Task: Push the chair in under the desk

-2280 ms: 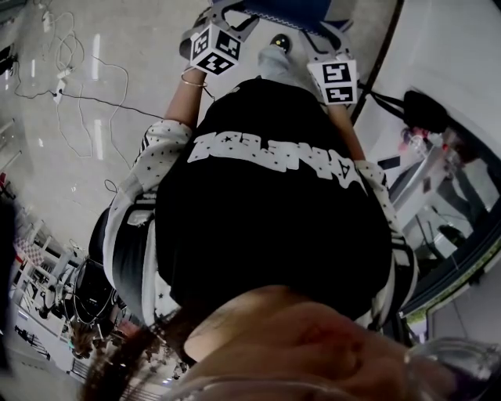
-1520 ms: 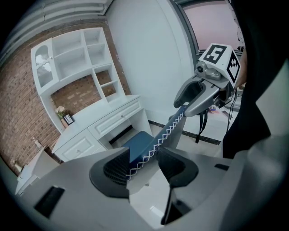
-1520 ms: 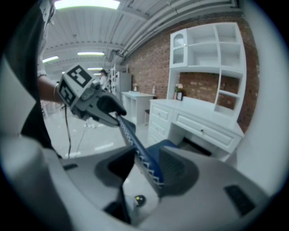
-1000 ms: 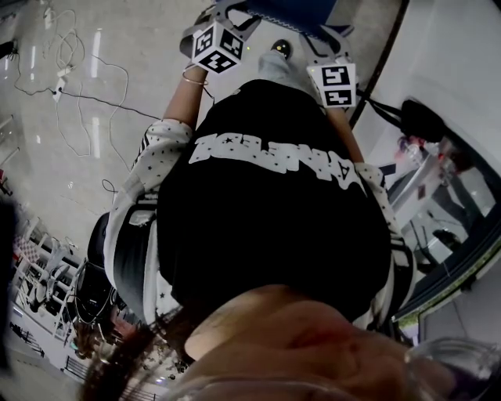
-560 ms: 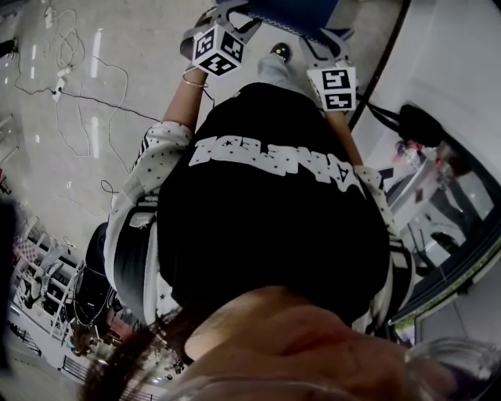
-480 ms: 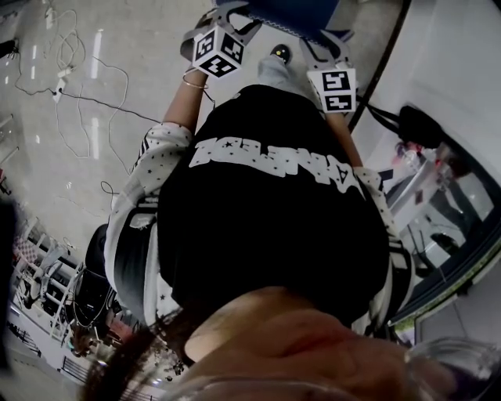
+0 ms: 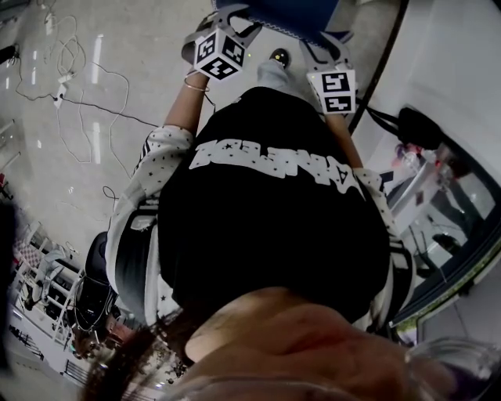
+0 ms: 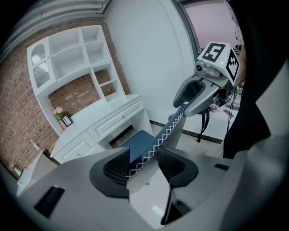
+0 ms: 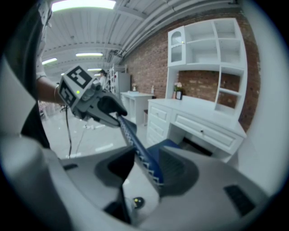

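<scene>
The chair has a blue back (image 8: 169,128) edged with white cross-stitching and a blue seat (image 8: 137,142). My left gripper (image 8: 143,164) is shut on one end of the back's top edge. My right gripper (image 9: 146,169) is shut on the other end of that back (image 9: 135,142). The white desk (image 9: 198,122) with drawers stands just beyond the seat, and the seat's front is at its knee opening (image 8: 119,134). In the head view both grippers (image 7: 223,19) (image 7: 333,43) reach forward onto the blue chair (image 7: 286,12) past the person's black shirt.
A white shelf unit (image 8: 76,58) sits on the desk against a brick wall. Cables (image 7: 70,86) trail over the glossy floor at the left. A black bag (image 7: 419,125) lies by a curved white wall (image 7: 462,63) at the right. A chair castor (image 7: 279,56) shows below the back.
Both grippers and the chair back have edged slightly forward, toward the top of the head view. The grip on the back looks the same.
</scene>
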`<state>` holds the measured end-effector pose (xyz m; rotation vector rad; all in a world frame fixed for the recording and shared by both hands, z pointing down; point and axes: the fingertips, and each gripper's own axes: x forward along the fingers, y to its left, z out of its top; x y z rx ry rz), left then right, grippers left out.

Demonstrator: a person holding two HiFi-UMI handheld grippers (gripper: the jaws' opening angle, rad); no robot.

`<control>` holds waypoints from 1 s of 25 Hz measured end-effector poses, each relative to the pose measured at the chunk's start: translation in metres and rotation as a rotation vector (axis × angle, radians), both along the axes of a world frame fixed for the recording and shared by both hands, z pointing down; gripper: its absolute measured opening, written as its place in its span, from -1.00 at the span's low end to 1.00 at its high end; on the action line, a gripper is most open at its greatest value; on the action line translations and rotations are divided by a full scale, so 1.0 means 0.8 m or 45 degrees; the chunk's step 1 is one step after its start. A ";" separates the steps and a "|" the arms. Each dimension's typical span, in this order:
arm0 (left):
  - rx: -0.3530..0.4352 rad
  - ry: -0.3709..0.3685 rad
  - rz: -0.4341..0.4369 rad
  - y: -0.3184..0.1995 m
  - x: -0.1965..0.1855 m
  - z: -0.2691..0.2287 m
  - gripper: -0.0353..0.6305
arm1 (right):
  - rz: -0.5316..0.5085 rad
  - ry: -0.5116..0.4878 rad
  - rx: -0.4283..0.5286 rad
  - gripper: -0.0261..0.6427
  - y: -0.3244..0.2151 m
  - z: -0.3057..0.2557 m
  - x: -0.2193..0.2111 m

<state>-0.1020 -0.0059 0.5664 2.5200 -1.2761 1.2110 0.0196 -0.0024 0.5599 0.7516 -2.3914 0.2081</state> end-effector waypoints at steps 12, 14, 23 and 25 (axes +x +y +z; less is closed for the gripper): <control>0.026 0.009 0.023 -0.018 0.015 -0.016 -0.23 | 0.030 0.005 0.024 -0.35 -0.019 -0.016 0.016; 0.034 0.010 0.029 -0.023 0.019 -0.021 -0.23 | 0.039 0.007 0.031 -0.35 -0.023 -0.021 0.020; 0.035 0.009 0.051 -0.033 0.035 -0.033 -0.24 | 0.055 0.003 0.042 -0.35 -0.033 -0.034 0.034; 0.040 0.006 0.053 -0.034 0.038 -0.036 -0.24 | 0.058 0.002 0.044 -0.34 -0.034 -0.036 0.037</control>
